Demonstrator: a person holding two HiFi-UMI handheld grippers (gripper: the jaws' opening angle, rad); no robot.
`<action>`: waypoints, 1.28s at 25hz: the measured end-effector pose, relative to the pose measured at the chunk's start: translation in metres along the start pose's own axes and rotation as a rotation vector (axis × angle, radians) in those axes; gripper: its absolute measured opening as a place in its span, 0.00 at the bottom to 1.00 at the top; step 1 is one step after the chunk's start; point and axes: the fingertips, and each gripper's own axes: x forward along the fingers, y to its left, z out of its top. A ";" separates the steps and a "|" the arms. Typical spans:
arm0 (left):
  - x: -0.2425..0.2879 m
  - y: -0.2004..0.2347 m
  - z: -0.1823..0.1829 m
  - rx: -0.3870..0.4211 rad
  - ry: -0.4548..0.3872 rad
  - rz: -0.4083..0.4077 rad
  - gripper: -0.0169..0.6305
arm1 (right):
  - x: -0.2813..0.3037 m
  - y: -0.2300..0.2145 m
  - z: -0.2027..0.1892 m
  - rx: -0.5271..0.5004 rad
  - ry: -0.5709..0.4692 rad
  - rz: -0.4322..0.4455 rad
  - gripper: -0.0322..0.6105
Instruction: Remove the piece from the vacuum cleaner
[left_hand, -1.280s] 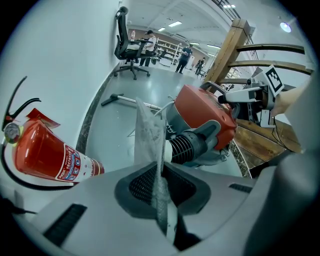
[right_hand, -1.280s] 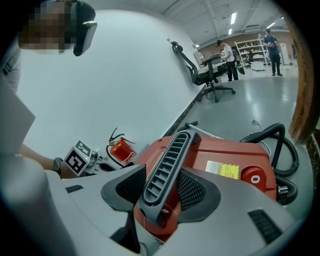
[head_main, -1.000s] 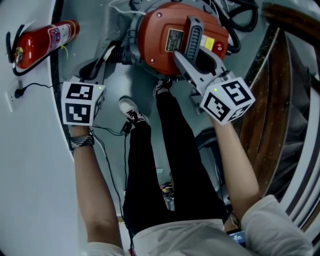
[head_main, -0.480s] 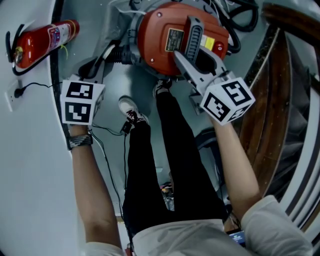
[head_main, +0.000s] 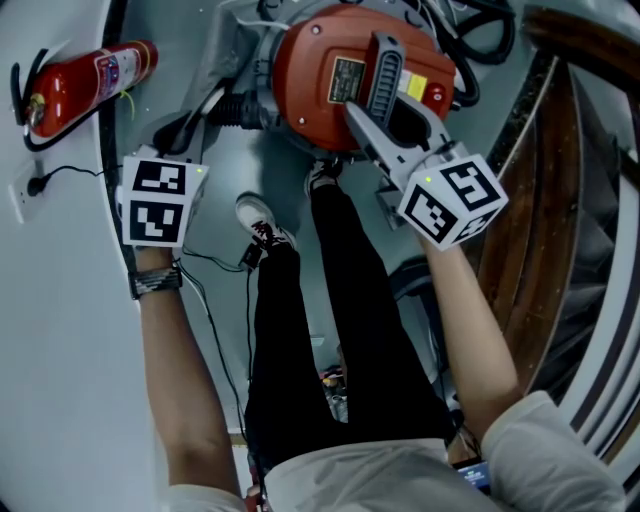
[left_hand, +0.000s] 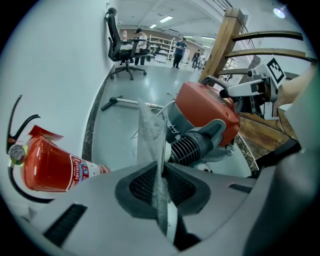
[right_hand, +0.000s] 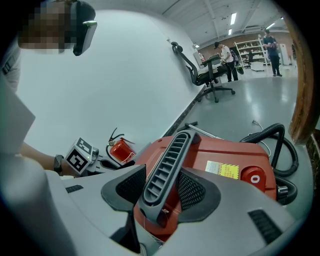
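Observation:
The red vacuum cleaner (head_main: 330, 75) stands on the floor at the top of the head view, just ahead of the person's feet. My right gripper (head_main: 385, 115) is shut on its grey ribbed handle (right_hand: 167, 165), which runs up between the two jaws. My left gripper (left_hand: 161, 200) sits left of the vacuum, its marker cube (head_main: 155, 200) hiding its jaws in the head view. It is shut on a thin translucent grey piece (left_hand: 150, 140) that stands up out of the jaws. Just beyond lies the black ribbed hose connector (left_hand: 187, 150) on the vacuum's side.
A red fire extinguisher (head_main: 90, 85) lies by the white wall at left, near a wall socket with a cable (head_main: 35, 185). The person's legs and shoes (head_main: 262, 222) are below the vacuum. Wooden railing (head_main: 560, 200) borders the right. A black hose (right_hand: 280, 145) coils behind the vacuum.

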 end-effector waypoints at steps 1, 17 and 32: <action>-0.001 0.004 0.002 0.000 -0.003 0.012 0.07 | 0.000 0.000 0.000 -0.001 0.000 0.000 0.35; -0.025 0.025 0.015 -0.019 -0.046 0.044 0.07 | 0.001 -0.002 -0.002 0.013 0.006 -0.005 0.35; -0.068 0.001 0.011 -0.085 -0.073 0.044 0.07 | -0.009 0.001 -0.010 0.007 0.067 0.000 0.35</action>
